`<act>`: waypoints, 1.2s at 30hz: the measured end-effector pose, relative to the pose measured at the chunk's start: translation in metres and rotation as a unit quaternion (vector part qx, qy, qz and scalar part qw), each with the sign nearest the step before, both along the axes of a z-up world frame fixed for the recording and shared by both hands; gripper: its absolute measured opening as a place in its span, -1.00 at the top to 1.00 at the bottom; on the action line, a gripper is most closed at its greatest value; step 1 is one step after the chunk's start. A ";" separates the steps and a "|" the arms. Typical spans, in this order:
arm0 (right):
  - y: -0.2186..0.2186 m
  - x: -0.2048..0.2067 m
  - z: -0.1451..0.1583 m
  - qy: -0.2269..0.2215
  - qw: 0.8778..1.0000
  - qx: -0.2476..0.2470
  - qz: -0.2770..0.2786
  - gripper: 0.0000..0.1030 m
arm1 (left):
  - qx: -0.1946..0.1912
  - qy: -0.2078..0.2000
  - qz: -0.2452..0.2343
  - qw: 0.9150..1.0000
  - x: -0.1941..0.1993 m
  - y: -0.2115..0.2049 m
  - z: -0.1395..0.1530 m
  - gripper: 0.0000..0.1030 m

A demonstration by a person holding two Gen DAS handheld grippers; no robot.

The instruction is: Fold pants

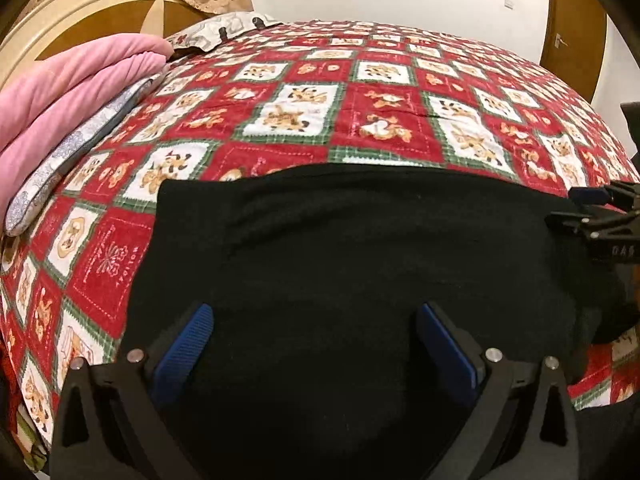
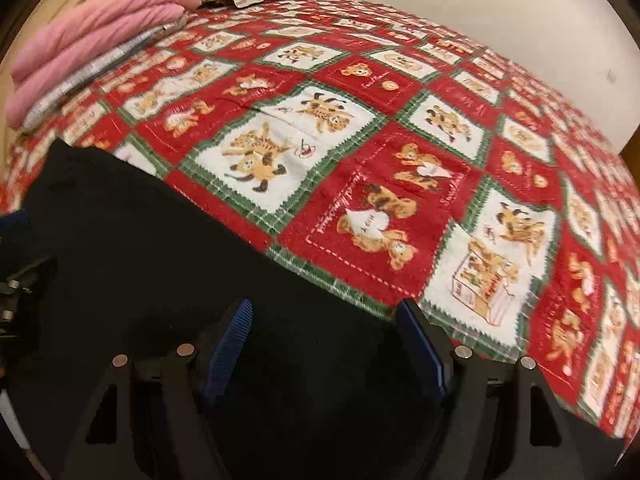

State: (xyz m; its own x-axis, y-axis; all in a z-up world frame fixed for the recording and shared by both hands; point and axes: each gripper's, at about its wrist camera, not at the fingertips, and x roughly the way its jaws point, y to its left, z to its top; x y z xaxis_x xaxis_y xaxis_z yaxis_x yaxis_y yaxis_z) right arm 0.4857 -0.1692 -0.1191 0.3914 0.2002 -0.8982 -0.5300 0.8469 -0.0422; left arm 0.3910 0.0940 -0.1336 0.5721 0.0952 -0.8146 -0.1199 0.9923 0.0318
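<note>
A bed fills both views, covered by a soft red quilt (image 1: pixel 376 112) patterned in red and white squares with green plaid borders and printed cats and bears. At its far left lie folded pink blankets (image 1: pixel 68 92) on a grey patterned pillow (image 1: pixel 60 160), against a cream and wood headboard (image 1: pixel 80 12). The black pants (image 1: pixel 340 264), a matte, faintly creased dark mass with a straight far edge, lie on the near part of the quilt. The left gripper (image 1: pixel 314 340) stands wide apart over the pants, blue ribbed pads showing. The right gripper (image 2: pixel 326 340) is likewise spread wide above the pants' edge.
</note>
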 end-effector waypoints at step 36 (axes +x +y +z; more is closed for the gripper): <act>-0.003 -0.304 0.013 -0.109 0.990 0.082 -0.020 0.87 | -0.058 -0.057 -0.009 0.997 -0.056 0.025 0.067 -1.00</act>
State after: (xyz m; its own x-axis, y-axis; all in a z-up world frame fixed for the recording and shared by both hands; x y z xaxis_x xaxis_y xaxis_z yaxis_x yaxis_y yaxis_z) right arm 0.1817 -0.1725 -0.1066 0.5829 0.3162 -0.7485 -0.4888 0.8723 -0.0121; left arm 0.3347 0.1187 -0.0669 0.6621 -0.0062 -0.7494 -0.0989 0.9905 -0.0956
